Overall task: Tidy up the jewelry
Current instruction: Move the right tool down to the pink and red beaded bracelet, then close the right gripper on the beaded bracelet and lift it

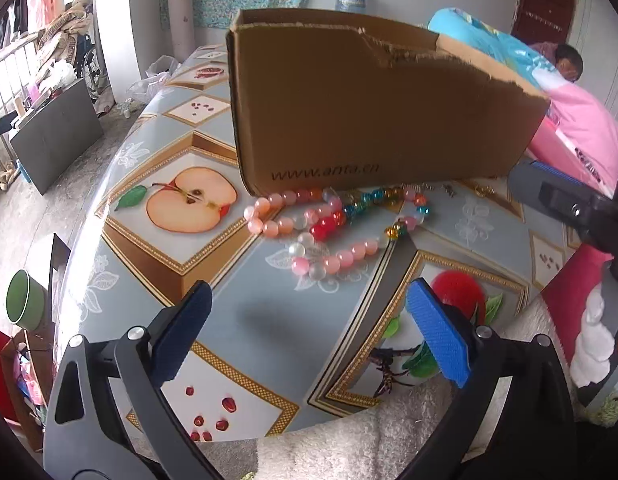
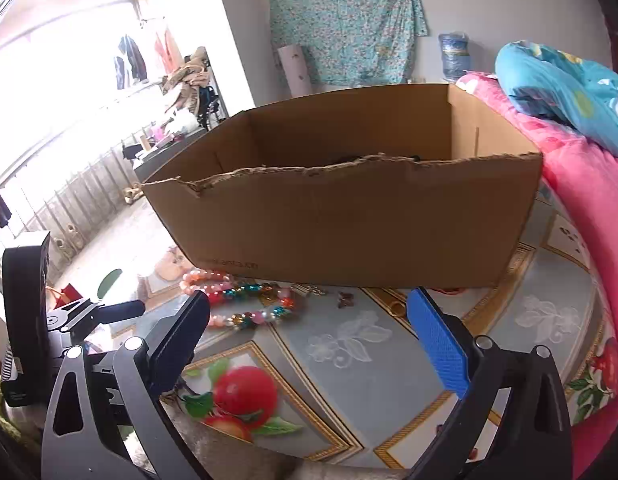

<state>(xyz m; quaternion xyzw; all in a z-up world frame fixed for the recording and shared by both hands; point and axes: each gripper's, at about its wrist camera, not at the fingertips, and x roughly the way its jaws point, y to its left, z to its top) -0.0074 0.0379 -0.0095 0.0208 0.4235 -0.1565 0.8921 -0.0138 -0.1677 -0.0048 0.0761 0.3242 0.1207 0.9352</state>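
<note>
Fingers [image 1: 437, 332] spread | beads [image 1: 329, 220] ahead, untouched | box [image 1: 369, 112] behind

On my desk [image 1: 269, 312] the cardboard box [image 1: 369, 112] stands at the far side. The bead necklaces [image 1: 329, 220] lie on the desk directly in front of the box's near wall, toward its left end, some beads touching its base. Small charms [image 2: 345, 298] lie to the right of the beads, just before the box. I hold the left gripper [image 1: 309, 328] nearer than the beads, apart from them. The right gripper [image 2: 309, 332] sits right of the beads. Bedding [image 2: 581, 168] lies right of the box.
</note>
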